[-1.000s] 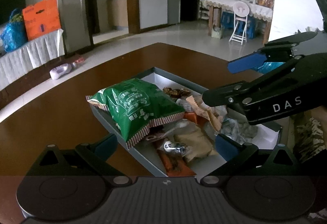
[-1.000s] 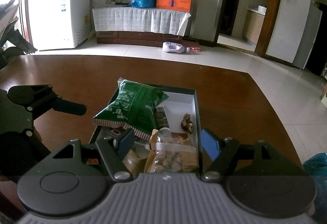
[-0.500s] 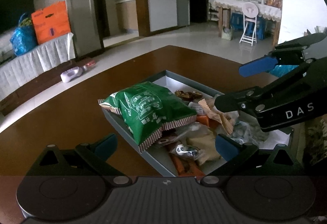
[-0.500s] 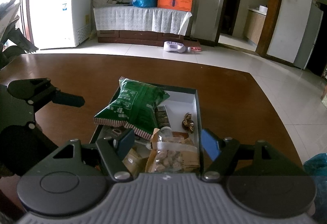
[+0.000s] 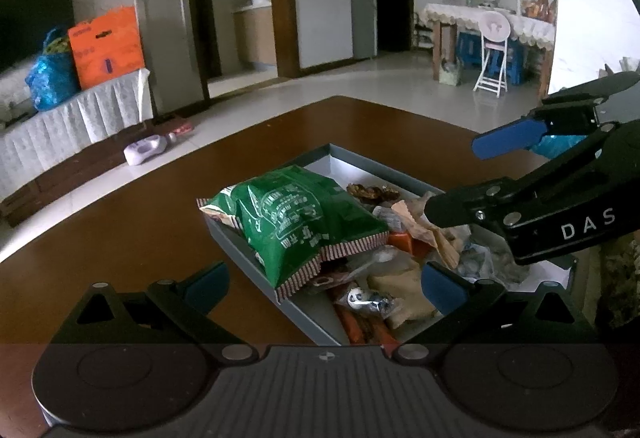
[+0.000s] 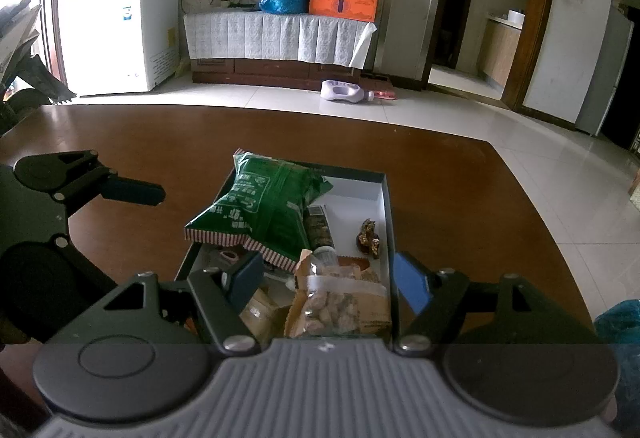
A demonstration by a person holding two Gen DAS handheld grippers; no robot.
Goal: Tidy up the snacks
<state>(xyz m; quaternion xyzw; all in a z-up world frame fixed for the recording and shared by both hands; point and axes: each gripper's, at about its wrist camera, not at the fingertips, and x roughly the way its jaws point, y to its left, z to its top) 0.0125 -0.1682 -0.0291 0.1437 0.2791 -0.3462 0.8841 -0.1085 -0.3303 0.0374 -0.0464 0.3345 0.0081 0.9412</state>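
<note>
A grey tray point(image 5: 372, 163) point(image 6: 352, 172) with a white inside sits on the brown table point(image 5: 120, 238). It holds a heap of snacks. A green crisp bag point(image 5: 296, 218) point(image 6: 264, 206) lies across its left rim, above an orange-red packet point(image 5: 360, 322). A clear bag of nuts point(image 6: 332, 306) lies at its near end and a brown wrapped candy point(image 6: 370, 238) by its right wall. My left gripper point(image 5: 324, 286) stands open at the tray's near corner. My right gripper point(image 6: 328, 282) point(image 5: 476, 174) is open over the tray's near end, with nothing pressed between its pads.
The table's far edge point(image 6: 360, 118) drops to a tiled floor. A camouflage sleeve point(image 5: 616, 278) shows behind the right gripper. Something teal point(image 6: 620, 322) lies at the table's right side. One of the left gripper's fingers point(image 6: 132, 192) hangs left of the tray.
The left gripper has turned a little, so the tray now sits further right in its view. The right gripper has not moved. Both stay open.
</note>
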